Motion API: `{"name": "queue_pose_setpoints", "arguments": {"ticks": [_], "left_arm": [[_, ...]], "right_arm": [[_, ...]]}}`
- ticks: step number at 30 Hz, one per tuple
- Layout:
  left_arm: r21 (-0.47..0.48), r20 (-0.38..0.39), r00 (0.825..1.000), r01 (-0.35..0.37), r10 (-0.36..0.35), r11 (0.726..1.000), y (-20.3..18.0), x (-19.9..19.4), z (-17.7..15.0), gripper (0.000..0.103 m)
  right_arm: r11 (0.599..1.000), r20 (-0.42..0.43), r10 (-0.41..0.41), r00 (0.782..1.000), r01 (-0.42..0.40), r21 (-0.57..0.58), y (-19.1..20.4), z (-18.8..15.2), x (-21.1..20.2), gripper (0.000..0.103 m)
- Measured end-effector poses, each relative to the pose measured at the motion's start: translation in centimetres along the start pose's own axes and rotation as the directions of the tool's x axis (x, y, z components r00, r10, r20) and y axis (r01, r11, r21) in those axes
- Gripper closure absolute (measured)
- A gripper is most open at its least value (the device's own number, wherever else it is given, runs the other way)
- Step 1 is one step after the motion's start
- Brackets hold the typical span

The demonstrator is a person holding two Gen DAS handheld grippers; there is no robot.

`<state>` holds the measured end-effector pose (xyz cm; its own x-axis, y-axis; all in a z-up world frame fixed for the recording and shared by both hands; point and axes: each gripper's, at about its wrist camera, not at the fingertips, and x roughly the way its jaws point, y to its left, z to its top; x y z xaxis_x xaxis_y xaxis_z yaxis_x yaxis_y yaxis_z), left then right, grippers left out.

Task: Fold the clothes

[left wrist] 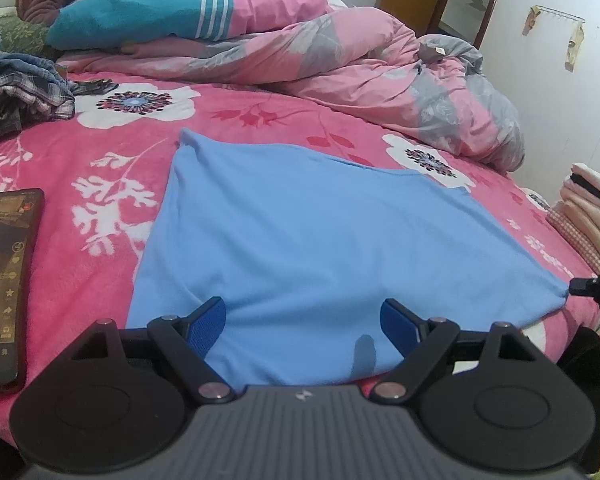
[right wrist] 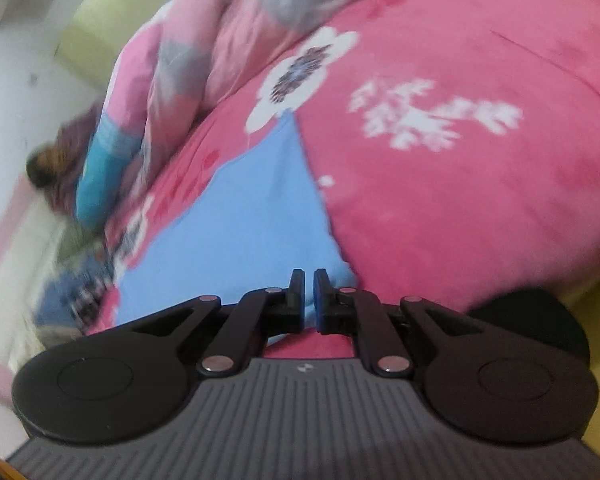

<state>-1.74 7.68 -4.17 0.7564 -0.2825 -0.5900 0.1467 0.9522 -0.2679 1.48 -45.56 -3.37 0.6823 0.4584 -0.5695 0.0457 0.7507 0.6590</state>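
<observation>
Left wrist view: bedroom, bed w/ a pink floral blanket (left wrist: 100,168) as the work surface, bunched pink-grey duvet (left wrist: 380,76) at the back, plaid clothes (left wrist: 24,92) heaped at far left, a phone (left wrist: 4,288) lying screen-up near the left edge, stacked folded items (left wrist: 592,220) off the right side. The light blue garment (left wrist: 320,240) lies spread fairly flat in the middle of the bed, near edge under the left gripper (left wrist: 304,322). Its jaws stand wide apart, nothing between them, hovering over the near hem. At far right, the right gripper (left wrist: 580,286) meets the garment's near-right corner, which is pulled to a point.

Right wrist view: blurred, so it's moving. Same pink blanket fills the bkgd. Right gripper (right wrist: 309,300) has jaws nearly closed, only a thin slit left, w/ blue fabric pinched in it at that corner of the garment (right wrist: 240,220).

Judgement: looks like a corner grasp mid-fold, one corner taken, the other side free. To do it well: left tongs should close on the near-left corner, catching all layers, not the blanket pile beneath. Then lift both corners level, keep the edge taut btw them, and lay corners onto corners so the crease runs straight. Risk: fleece blanket drags the cloth and wrinkles it.
</observation>
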Motion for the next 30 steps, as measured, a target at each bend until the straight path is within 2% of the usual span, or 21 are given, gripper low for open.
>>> {"name": "queue_pose_setpoints", "arguments": {"ticks": [3, 6, 8, 10, 12, 15, 17, 18, 19, 23, 26, 30], "left_arm": [[0.02, 0.018, 0.999, -0.029, 0.029, 0.999, -0.7, -0.7, 0.4, 0.019], [0.138, 0.074, 0.997, -0.035, 0.024, 0.99, -3.3, -1.8, 1.2, 0.019], [0.268, 0.08, 0.996, 0.019, -0.042, 0.963, -6.5, -1.6, 2.0, 0.019], [0.418, 0.053, 0.99, 0.096, -0.13, 0.903, -10.8, -0.4, 2.2, 0.018], [0.55, 0.0, 0.978, 0.173, -0.206, 0.817, -15.4, 1.3, 2.1, 0.019], [0.733, -0.064, 0.956, 0.239, -0.285, 0.637, -22.0, 4.1, 0.4, 0.02], [0.826, -0.104, 0.951, 0.246, -0.291, 0.508, -25.7, 5.9, -1.2, 0.026], [0.855, -0.118, 0.952, 0.242, -0.282, 0.459, -27.0, 6.7, -1.9, 0.034], [0.864, -0.129, 0.952, 0.245, -0.277, 0.44, -27.6, 7.3, -2.2, 0.041], [0.894, -0.172, 0.952, 0.259, -0.254, 0.365, -29.7, 9.4, -3.4, 0.055], [0.91, -0.2, 0.951, 0.27, -0.237, 0.314, -31.2, 10.8, -4.2, 0.063], [0.908, -0.201, 0.95, 0.272, -0.238, 0.319, -31.7, 10.9, -4.1, 0.074]], "right_arm": [[1.0, 0.024, -0.014, 1.0, 0.014, 0.022, -0.5, 0.4, -0.3, 0.096], [0.999, 0.047, -0.029, 0.998, 0.027, 0.045, -1.0, 0.9, -0.5, 0.088], [0.998, 0.064, -0.034, 0.997, 0.03, 0.055, -1.3, 1.0, -0.8, 0.082], [0.999, 0.085, -0.016, 0.996, 0.013, 0.037, -1.6, 0.8, -1.2, 0.079], [1.0, 0.101, 0.008, 0.995, -0.009, 0.01, -1.7, 0.4, -1.7, 0.079], [0.998, 0.134, 0.044, 0.99, -0.039, -0.042, -1.9, -0.4, -2.6, 0.079], [0.995, 0.164, 0.067, 0.984, -0.054, -0.082, -2.1, -1.0, -3.4, 0.079], [0.994, 0.174, 0.076, 0.982, -0.061, -0.093, -2.3, -1.2, -3.8, 0.079], [0.992, 0.18, 0.087, 0.98, -0.068, -0.107, -2.4, -1.4, -4.0, 0.079], [0.976, 0.172, 0.105, 0.98, -0.068, -0.207, -2.6, -2.1, -4.1, 0.08], [0.935, 0.14, 0.108, 0.984, -0.052, -0.352, -1.9, -2.4, -3.4, 0.08], [0.836, 0.057, 0.12, 0.991, -0.07, -0.544, -1.1, -2.5, -2.1, 0.08]]}}
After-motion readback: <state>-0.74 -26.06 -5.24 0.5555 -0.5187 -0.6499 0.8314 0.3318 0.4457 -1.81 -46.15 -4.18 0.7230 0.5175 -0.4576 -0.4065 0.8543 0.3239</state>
